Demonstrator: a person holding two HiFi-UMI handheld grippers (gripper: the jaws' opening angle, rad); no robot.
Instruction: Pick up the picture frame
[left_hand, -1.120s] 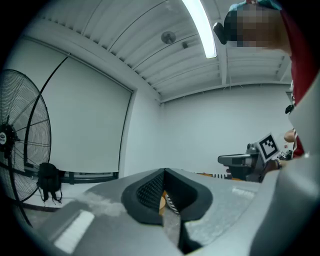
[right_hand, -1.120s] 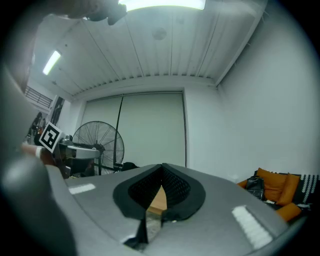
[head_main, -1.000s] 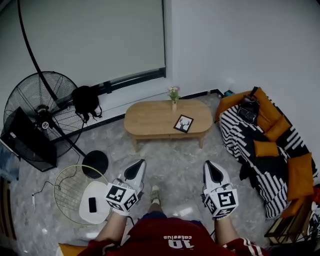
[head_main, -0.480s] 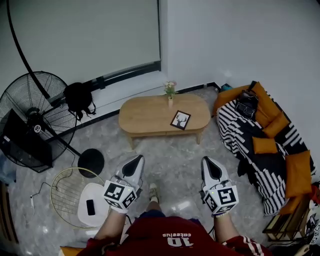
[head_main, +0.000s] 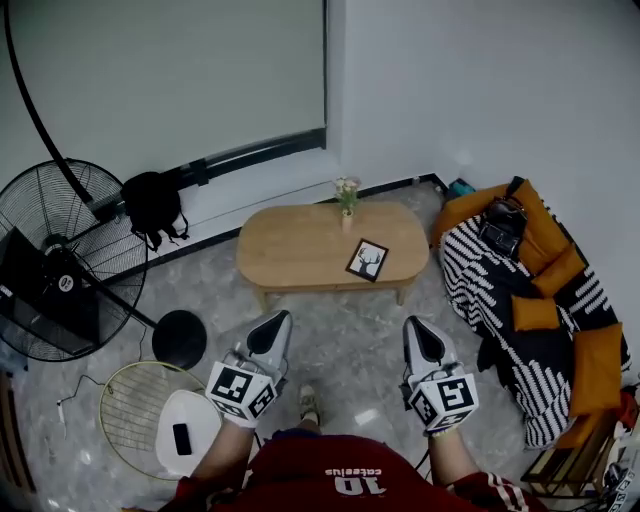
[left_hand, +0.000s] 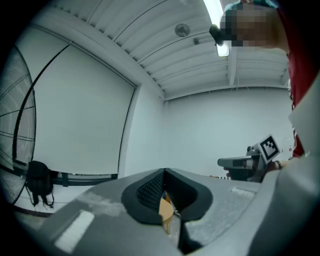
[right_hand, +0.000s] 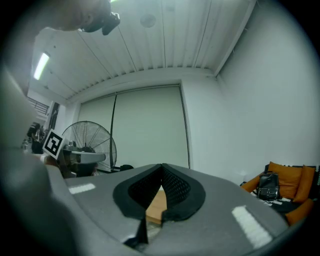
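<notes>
L gripper (head_main: 268, 335) + R gripper (head_main: 425, 340) both clenched, empty. Picture frame (head_main: 367, 259) looks flat on coffee table (head_main: 290, 250): jaws may just shove it. Flower vase (head_main: 347, 203) near, could tip.

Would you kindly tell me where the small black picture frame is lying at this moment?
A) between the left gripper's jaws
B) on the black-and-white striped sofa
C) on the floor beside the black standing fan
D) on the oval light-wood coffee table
D: in the head view the black picture frame lies flat on the oval light-wood coffee table, toward its right end, nearer the person than the small flower vase.
</notes>
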